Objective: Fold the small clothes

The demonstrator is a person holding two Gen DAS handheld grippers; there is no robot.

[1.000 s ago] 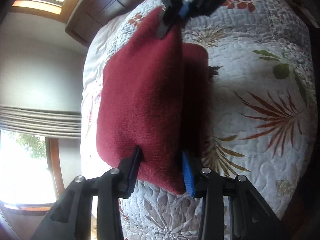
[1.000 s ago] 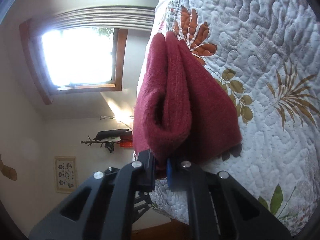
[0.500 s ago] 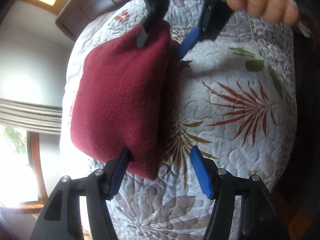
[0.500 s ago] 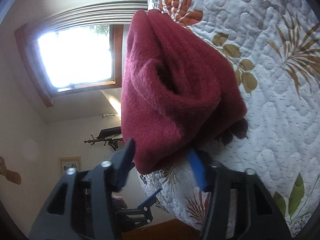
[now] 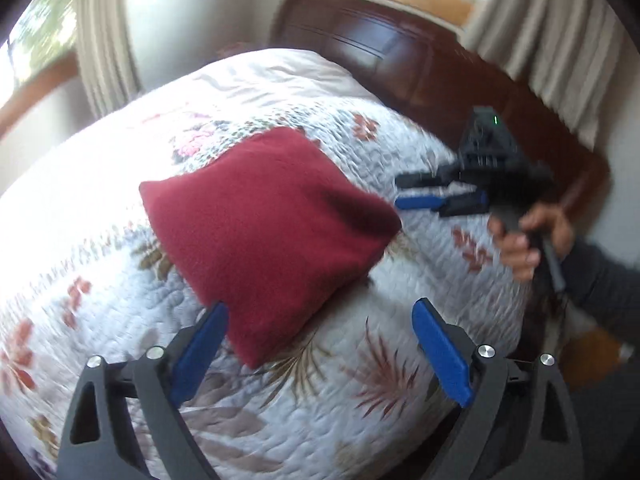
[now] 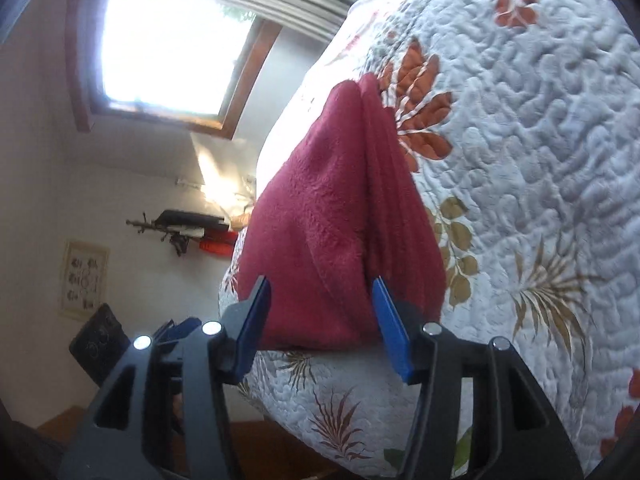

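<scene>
That red fleece cloth (image 5: 268, 232) looks soft, light and floppy, thick where it's folded over; I'd pinch it by a corner or along a folded edge. It lies in a plump bundle on the quilted bed (image 5: 400, 380), toward the headboard end. The left claw (image 5: 320, 344) is spread wide just off its near corner; the right claw (image 6: 320, 320) is spread too, straddling the near edge, holding nothing
</scene>
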